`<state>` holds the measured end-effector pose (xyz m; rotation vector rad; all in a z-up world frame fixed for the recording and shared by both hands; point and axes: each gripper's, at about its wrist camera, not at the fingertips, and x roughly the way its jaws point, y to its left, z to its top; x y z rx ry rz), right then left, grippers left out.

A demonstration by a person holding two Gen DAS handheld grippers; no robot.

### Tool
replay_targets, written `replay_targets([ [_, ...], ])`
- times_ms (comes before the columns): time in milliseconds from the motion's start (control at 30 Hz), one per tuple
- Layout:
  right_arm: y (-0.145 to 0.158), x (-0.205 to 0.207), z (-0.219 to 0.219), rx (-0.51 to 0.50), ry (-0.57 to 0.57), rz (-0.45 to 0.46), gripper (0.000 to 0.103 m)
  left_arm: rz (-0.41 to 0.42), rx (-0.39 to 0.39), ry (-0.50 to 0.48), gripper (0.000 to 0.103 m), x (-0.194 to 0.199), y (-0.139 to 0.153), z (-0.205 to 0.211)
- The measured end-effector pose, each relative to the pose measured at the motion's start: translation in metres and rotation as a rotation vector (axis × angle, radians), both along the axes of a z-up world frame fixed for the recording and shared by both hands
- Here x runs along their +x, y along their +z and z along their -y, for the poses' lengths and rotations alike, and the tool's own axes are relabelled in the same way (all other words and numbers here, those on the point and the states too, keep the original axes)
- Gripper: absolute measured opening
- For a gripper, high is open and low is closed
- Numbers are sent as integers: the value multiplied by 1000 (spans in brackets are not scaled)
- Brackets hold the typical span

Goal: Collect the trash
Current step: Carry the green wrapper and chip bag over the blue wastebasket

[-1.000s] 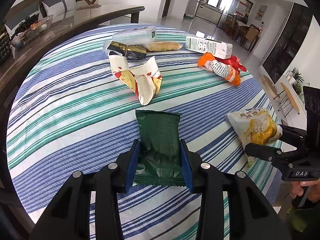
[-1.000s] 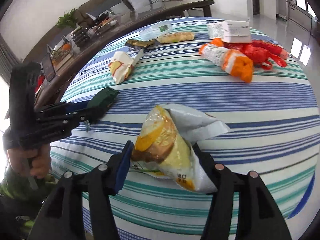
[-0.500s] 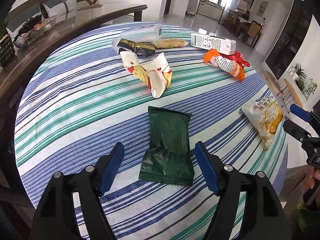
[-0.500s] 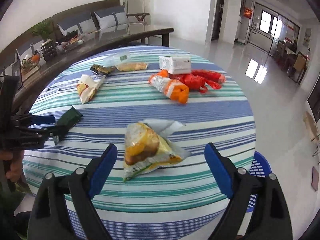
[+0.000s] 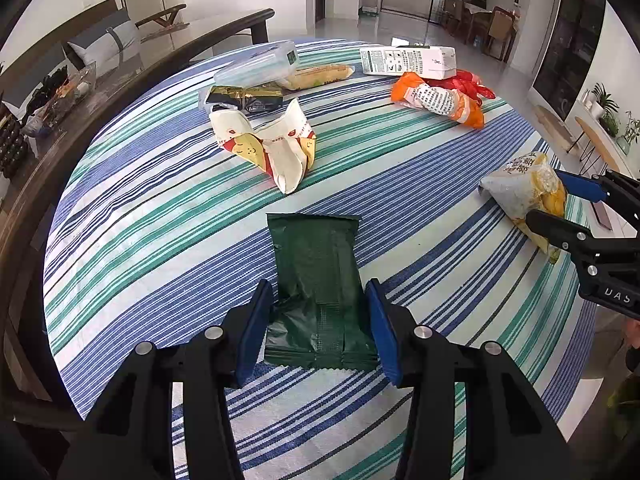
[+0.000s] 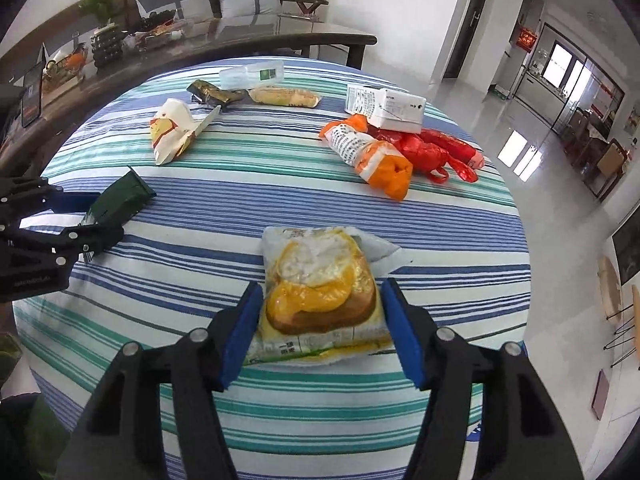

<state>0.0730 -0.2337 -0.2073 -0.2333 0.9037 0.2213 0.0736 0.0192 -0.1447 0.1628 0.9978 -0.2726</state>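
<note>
A dark green wrapper (image 5: 316, 256) lies flat on the striped tablecloth (image 5: 120, 200). My left gripper (image 5: 320, 320) straddles its near end; the jaws are closing and the blue pads touch both creased edges. A yellow-and-white snack bag (image 6: 320, 272) lies near the table's right edge. My right gripper (image 6: 320, 312) is closing on it, pads against its sides. Each wrist view also shows the other side: the right gripper (image 5: 556, 204) at the snack bag (image 5: 520, 188), and the left gripper (image 6: 106, 218) at the green wrapper (image 6: 124, 196).
Further back on the table lie a cream cartoon wrapper (image 5: 272, 148), a black-gold wrapper (image 5: 240, 98), a clear plastic box (image 5: 256, 70), a white carton (image 5: 408, 60), an orange bag (image 5: 440, 100) and a red bag (image 6: 432, 148). A dark wooden table (image 5: 180, 40) stands behind.
Both grippers spread wide off their items half a second ago, and have now narrowed again around the green wrapper and the snack bag. The right gripper came back in closer.
</note>
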Motion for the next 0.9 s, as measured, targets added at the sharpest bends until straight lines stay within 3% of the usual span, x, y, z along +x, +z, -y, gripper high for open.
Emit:
replay_targets([
  [100, 2, -1, 3, 22, -1, 3, 62, 5, -1, -1, 42, 0, 0, 2],
  [200, 4, 1, 5, 12, -18, 21, 76, 4, -8, 0, 42, -1, 0, 0],
  [267, 3, 3, 7, 28, -11, 4, 76, 6, -8, -1, 42, -1, 0, 1],
  [333, -1, 7, 6, 32, 13, -26, 70, 6, -8, -2, 42, 0, 0, 1],
  [500, 4, 4, 14, 102, 12, -41, 42, 14, -27, 4, 37, -1, 1, -1],
  [633, 14, -4, 27, 189, -24, -18, 42, -4, -120, 14, 33, 0, 5, -7],
  [900, 25, -16, 55, 296, -54, -5, 42, -3, -205, -47, 32, -5, 26, 19],
])
